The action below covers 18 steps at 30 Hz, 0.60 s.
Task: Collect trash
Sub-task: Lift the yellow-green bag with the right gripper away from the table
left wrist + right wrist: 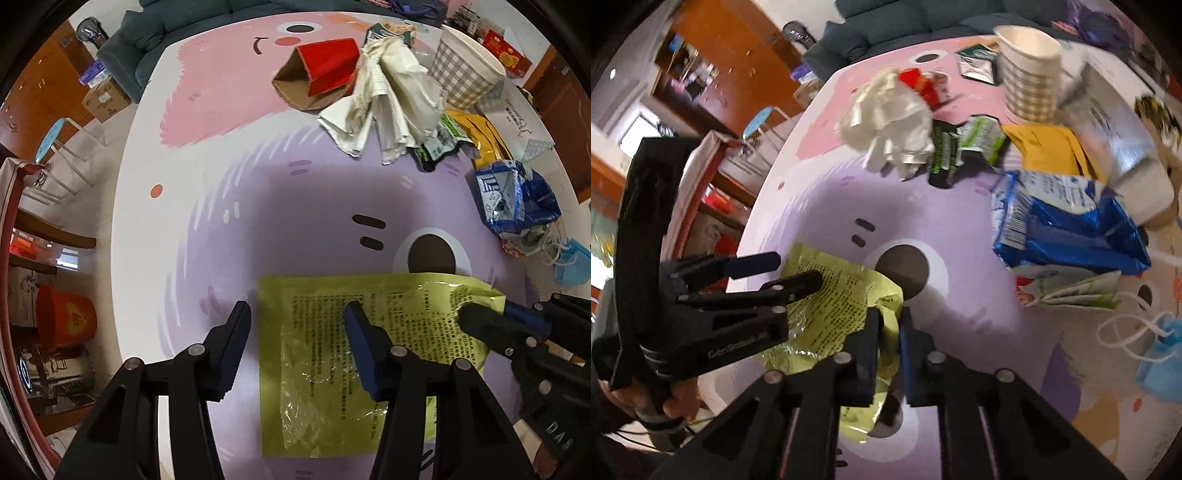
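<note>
The yellow-green plastic wrapper [369, 350] lies flat on the purple part of the worktop [229, 229], near edge, well apart from the rest of the trash pile. The right tongs [888, 328] are clamped on one bunched corner of it, film pinched between the pads. The left tongs [295, 343] stand half open, one finger down on the wrapper's printed middle, the other on the bare worktop beside its edge, gripping nothing. This stuff looks feather-light, floppy and a bit slick, so I'd guess it'll crumple and trail rather than lift flat. An edge or gathered fold seems the best hold; the flat middle gives nothing to pinch.
</note>
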Tool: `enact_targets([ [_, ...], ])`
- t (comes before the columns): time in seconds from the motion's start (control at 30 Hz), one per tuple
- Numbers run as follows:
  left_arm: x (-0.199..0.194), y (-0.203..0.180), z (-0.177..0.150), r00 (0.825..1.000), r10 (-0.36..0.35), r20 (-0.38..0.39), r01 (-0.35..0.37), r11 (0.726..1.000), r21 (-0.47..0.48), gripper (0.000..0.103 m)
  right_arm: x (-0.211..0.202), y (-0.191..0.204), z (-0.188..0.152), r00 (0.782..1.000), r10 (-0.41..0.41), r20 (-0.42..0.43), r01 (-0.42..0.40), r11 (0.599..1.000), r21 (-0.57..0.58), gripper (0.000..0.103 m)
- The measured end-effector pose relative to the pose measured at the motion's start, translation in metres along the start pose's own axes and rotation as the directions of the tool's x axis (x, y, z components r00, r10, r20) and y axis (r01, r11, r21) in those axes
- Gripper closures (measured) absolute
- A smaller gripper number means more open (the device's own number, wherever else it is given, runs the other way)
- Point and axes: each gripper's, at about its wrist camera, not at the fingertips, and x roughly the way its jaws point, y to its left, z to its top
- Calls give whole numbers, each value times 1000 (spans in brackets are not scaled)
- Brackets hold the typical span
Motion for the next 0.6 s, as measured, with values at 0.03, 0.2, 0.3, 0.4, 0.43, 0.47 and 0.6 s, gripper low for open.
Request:
enact_targets([
  [0.03, -1, -1, 0, 1000, -1, 2, 1, 1000, 5, 52, 0, 5, 1, 1000, -13, 1, 13, 1000, -10, 96],
  [0.2, -15, -9, 2, 1000, -10, 27, 9, 999, 42, 52, -7, 14, 0, 999, -54, 6, 54, 998, 31, 97],
  [0.3, -23, -14, 5, 999, -19, 40, 16, 997, 69, 52, -15, 11, -4, 997, -79, 19, 78, 995, 63, 98],
  [0.4, -29, -24, 7, 998, -32, 54, 26, 995, 99, 52, -25, 5, -9, 993, -112, 24, 109, 989, 96, 99],
  [0.43, -32, -28, 9, 998, -38, 57, 31, 993, 110, 52, -29, 1, -12, 993, -120, 24, 116, 987, 112, 99],
  [0.47, -34, -31, 11, 997, -46, 60, 39, 992, 121, 52, -33, -6, -17, 992, -127, 26, 122, 985, 123, 99],
  [0.6, -41, -52, 18, 995, -80, 63, 70, 986, 154, 52, -55, -25, -31, 981, -186, 50, 175, 969, 173, 99],
])
